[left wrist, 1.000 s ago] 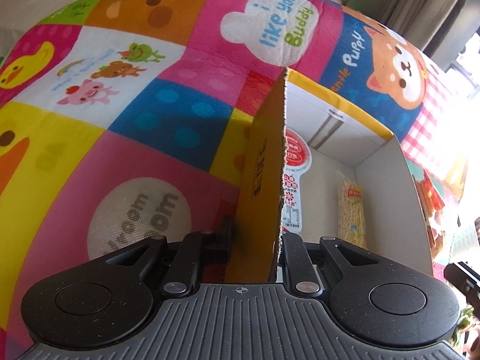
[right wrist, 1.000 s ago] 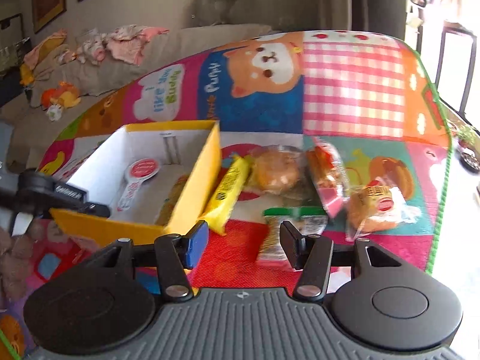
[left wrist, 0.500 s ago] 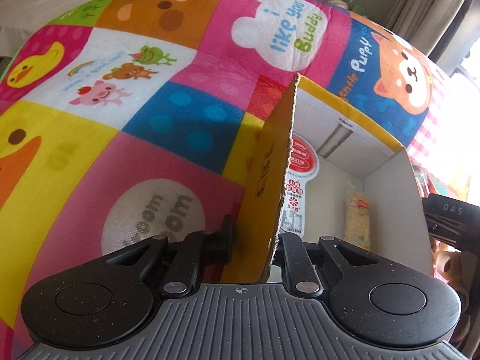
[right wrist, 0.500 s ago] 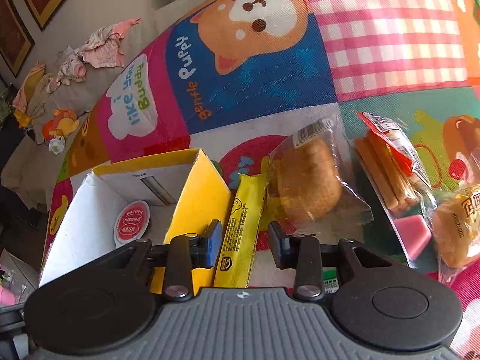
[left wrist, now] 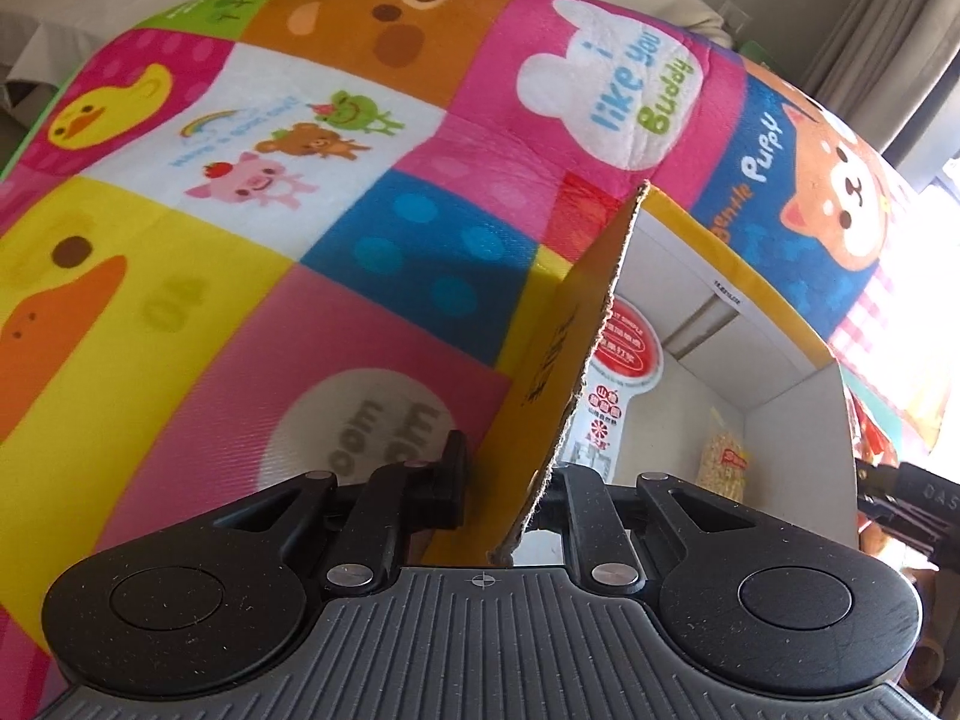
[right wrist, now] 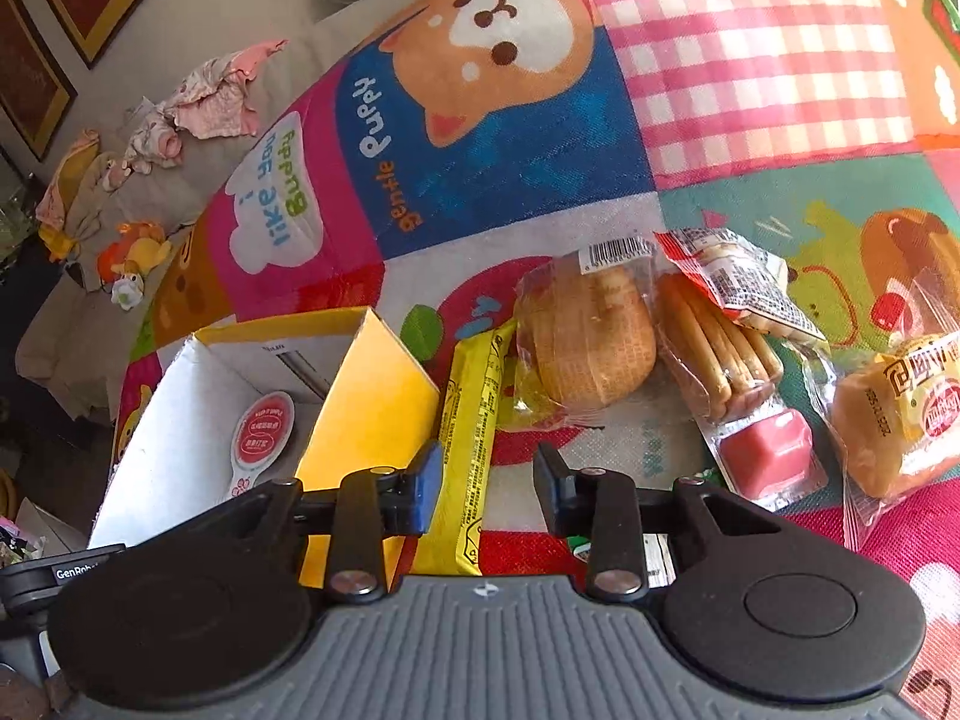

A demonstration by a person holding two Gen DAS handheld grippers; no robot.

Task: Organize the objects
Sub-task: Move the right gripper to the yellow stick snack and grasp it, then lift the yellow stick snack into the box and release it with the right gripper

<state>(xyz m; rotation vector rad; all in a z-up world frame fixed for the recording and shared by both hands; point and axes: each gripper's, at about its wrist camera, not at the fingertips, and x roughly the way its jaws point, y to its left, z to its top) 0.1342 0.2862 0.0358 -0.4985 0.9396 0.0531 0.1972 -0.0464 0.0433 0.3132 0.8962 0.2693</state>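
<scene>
Simply yellow box [left wrist: 576,372], white inside

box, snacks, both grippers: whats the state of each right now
left gripper: shut on the box wall
yellow box: open-topped, upright on the mat, two packets inside
right gripper: around the yellow snack bar; grip uncertain
yellow snack bar: sealed, lying flat beside the box
bun packet: sealed, on the mat
biscuit stick packet: sealed, on the mat
</scene>
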